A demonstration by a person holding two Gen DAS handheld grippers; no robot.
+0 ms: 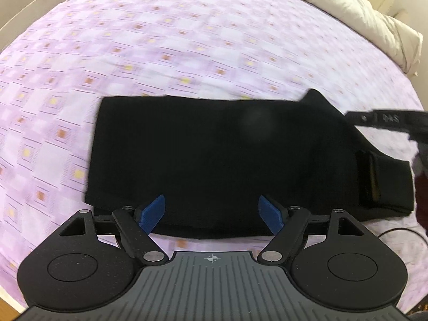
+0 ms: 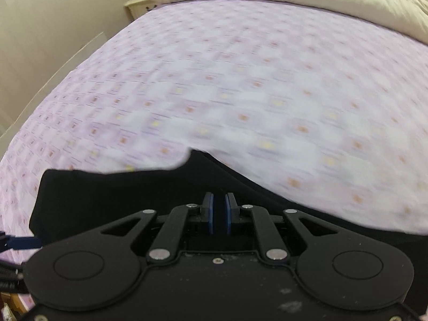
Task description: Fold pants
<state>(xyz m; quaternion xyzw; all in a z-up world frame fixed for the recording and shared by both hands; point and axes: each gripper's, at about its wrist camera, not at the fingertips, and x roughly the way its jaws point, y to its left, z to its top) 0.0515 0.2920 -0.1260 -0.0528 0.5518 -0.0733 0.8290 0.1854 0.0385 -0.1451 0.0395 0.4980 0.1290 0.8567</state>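
The black pants (image 1: pixel 219 160) lie folded on the bed (image 1: pixel 133 53), long axis across the view, just ahead of the left hand-held gripper (image 1: pixel 211 212), its jaws wide apart and empty. The right hand-held gripper (image 2: pixel 220 212), nearly together, appears to pinch the pants' right end.

left hand-held gripper (image 1: pixel 211 214): black linkages, blue pads, silver pivots | right hand-held gripper (image 2: pixel 220 212): same
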